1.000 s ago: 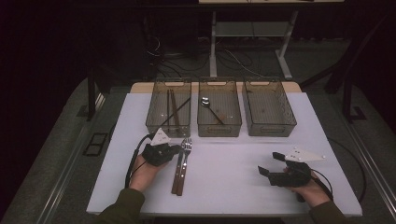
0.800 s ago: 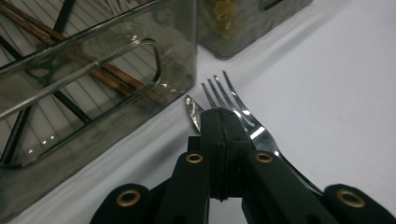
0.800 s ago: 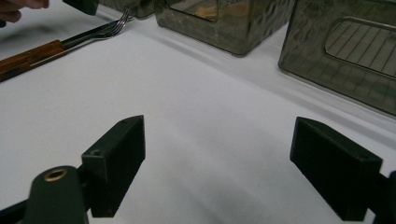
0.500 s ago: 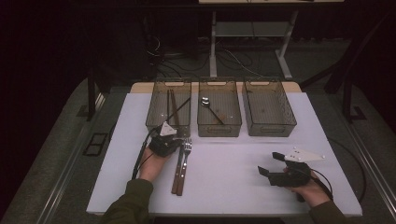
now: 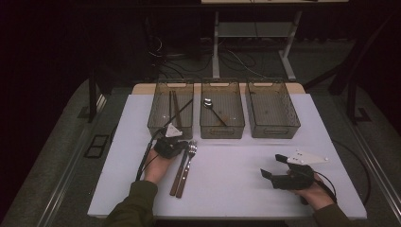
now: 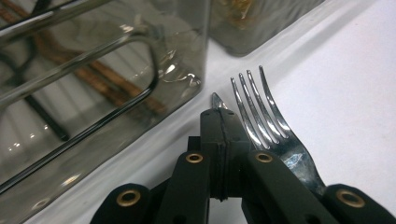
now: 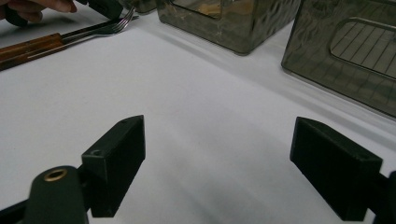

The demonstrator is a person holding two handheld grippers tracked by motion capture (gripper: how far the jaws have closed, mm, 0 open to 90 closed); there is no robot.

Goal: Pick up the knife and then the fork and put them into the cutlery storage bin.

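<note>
Jaws of the left gripper pinch a knife tip; fork lies parallel, right of it in frame; right gripper spread, well apart.

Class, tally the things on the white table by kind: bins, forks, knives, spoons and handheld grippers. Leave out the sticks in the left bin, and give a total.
bins: 3
fork: 1
knife: 1
spoon: 1
left gripper, right gripper: 2
Total: 8
</note>
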